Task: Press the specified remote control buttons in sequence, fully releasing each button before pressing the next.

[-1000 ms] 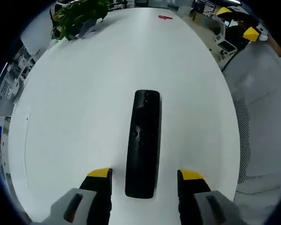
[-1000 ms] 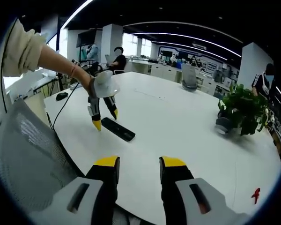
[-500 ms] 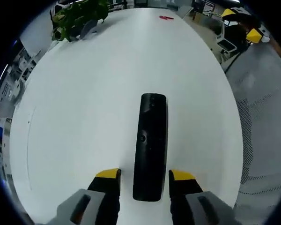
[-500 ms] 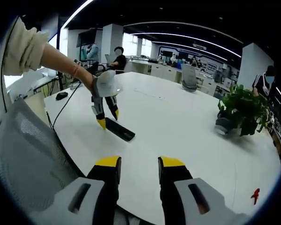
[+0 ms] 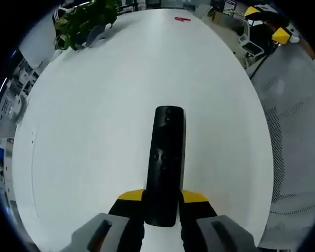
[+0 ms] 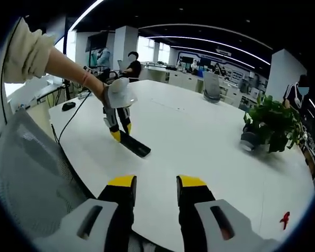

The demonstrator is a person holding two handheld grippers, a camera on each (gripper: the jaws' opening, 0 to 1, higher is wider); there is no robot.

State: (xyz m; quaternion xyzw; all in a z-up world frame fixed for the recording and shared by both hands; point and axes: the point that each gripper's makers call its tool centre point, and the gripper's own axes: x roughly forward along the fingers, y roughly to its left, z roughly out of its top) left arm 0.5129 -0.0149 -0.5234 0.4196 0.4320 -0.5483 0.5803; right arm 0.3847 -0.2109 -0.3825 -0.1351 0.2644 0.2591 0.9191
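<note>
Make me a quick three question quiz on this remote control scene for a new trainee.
1. True or false: the left gripper has its jaws closed on the near end of the remote control.
2. What stands at the table's far edge? A) potted plant B) kettle C) lamp
3. Fill in: the right gripper holds ____.

Key: 1 true; 2 A; 3 nothing, jaws apart above the table.
</note>
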